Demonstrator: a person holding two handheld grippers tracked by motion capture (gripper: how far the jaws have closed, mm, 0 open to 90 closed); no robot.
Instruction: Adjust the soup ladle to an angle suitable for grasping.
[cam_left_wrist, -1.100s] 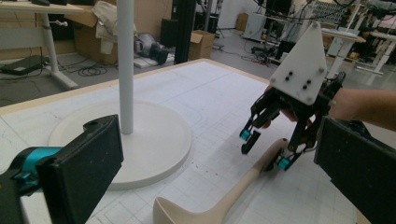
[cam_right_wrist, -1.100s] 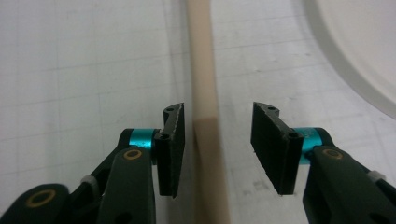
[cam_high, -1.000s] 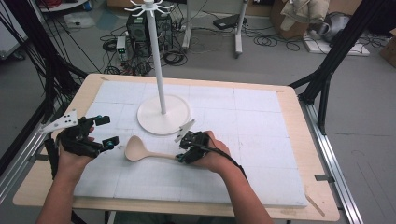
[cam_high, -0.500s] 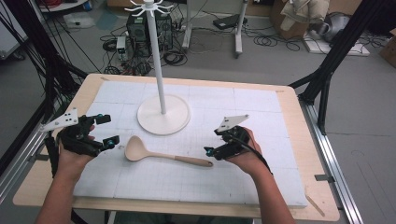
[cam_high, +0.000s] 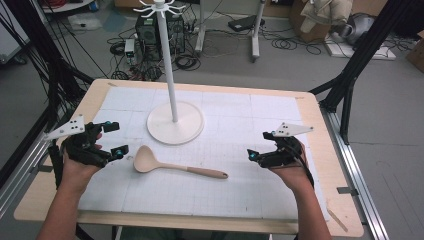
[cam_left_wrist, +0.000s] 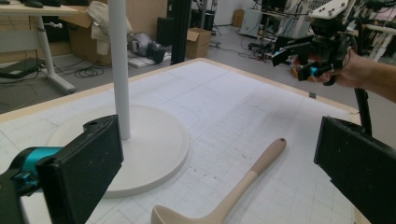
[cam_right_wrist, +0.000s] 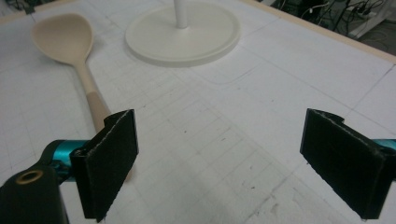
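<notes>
A beige wooden spoon (cam_high: 175, 166) lies flat on the white mat, bowl to the left, handle pointing right. Behind it stands a white rack with a round base (cam_high: 175, 122) and a tall pole (cam_high: 167, 65). My left gripper (cam_high: 117, 138) hovers open just left of the spoon's bowl; in its own view the spoon (cam_left_wrist: 243, 182) lies between its jaws, untouched. My right gripper (cam_high: 257, 145) sits to the right of the handle's end, apart from it. Its jaws have just been opening and hold nothing; the spoon (cam_right_wrist: 70, 42) lies ahead at the left.
The white gridded mat (cam_high: 240, 190) covers most of the wooden table (cam_high: 320, 210). Black frame posts (cam_high: 350, 85) stand at the right and left edges. Beyond the far edge, a computer tower (cam_high: 150, 30) and cables lie on the floor.
My right gripper let go of the spoon's handle, opened wide and drew away to the right. The spoon stays on the mat. My left gripper has not moved.
</notes>
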